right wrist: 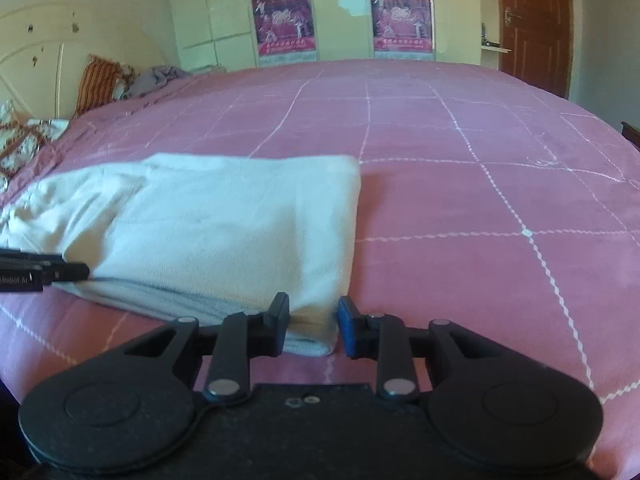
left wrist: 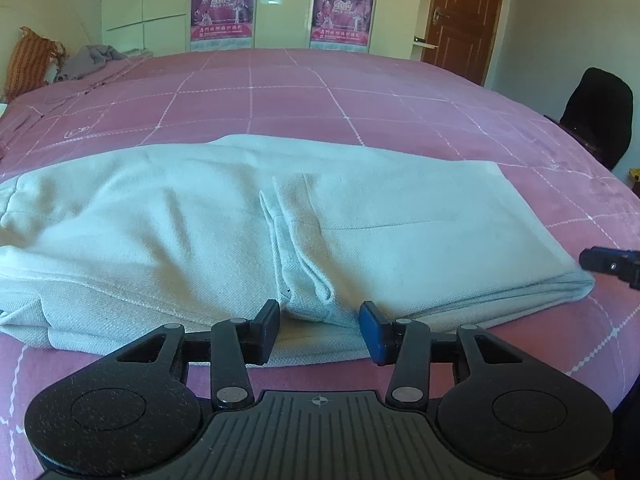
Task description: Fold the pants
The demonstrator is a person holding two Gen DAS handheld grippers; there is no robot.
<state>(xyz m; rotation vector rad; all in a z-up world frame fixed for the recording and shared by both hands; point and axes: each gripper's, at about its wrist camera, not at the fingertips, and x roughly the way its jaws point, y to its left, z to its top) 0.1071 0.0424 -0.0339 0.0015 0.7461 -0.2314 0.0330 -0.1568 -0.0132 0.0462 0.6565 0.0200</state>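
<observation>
Pale pants lie folded across the near part of the pink bed, long side running left-right. Left gripper at the near edge, mid-length: jaws part open, fabric btwn them, pads not pressing. Right gripper at the near right corner of the pants: jaws narrow, straddling the corner w/ small gaps, no grip.

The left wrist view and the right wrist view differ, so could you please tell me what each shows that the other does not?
Only the left wrist view shows the black chair and the overlapped leg ends mid-pants. Only the right wrist view shows the patterned pillow and the pants' folded end. Both show the pale pants, pink bedspread, posters and brown door.
</observation>
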